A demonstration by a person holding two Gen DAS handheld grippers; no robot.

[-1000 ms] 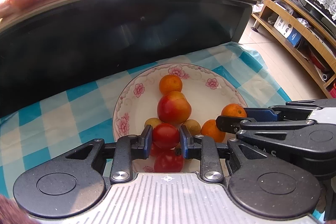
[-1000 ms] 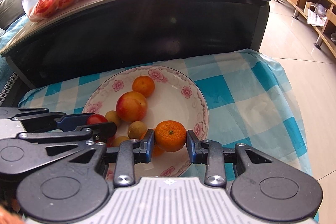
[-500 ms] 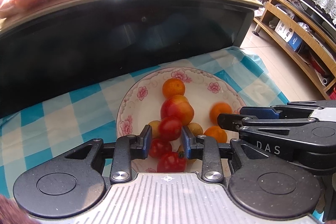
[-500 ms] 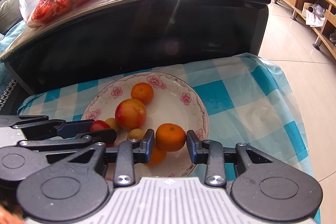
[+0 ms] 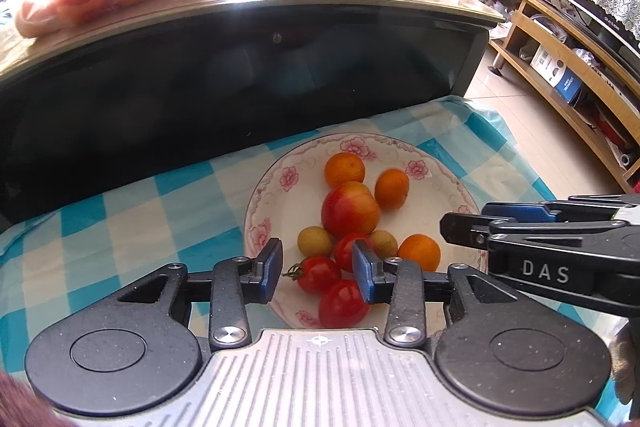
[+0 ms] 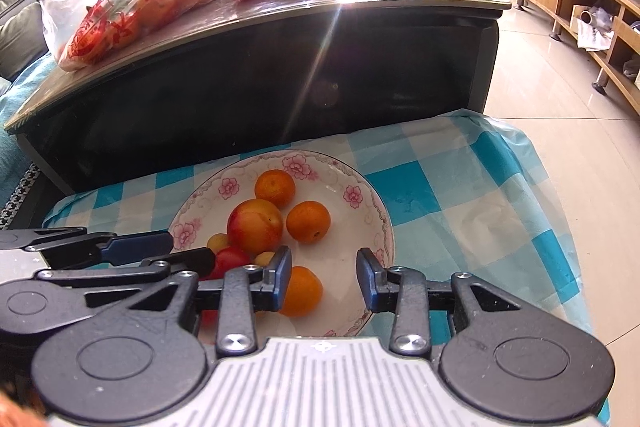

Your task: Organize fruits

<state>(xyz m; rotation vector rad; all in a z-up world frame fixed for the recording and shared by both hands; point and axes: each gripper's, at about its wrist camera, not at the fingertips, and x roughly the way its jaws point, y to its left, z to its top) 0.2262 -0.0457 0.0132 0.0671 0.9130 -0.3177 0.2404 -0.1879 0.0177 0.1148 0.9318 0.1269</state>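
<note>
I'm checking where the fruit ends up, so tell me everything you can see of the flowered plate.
The flowered plate is round, shallow and white, glossy like ceramic, with pink blossoms and a thin scrolled line around its rim. It lies flat on the blue-and-white checked cloth, just in front of the dark table. It holds three oranges, one large red-yellow fruit, small yellowish fruits and red tomatoes, clustered toward its near side. Its near edge is hidden behind both hand-held grippers.

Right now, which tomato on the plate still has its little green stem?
The tomato with the stem, lying nearest the plate's left rim; the other two red tomatoes show no stem.
</note>
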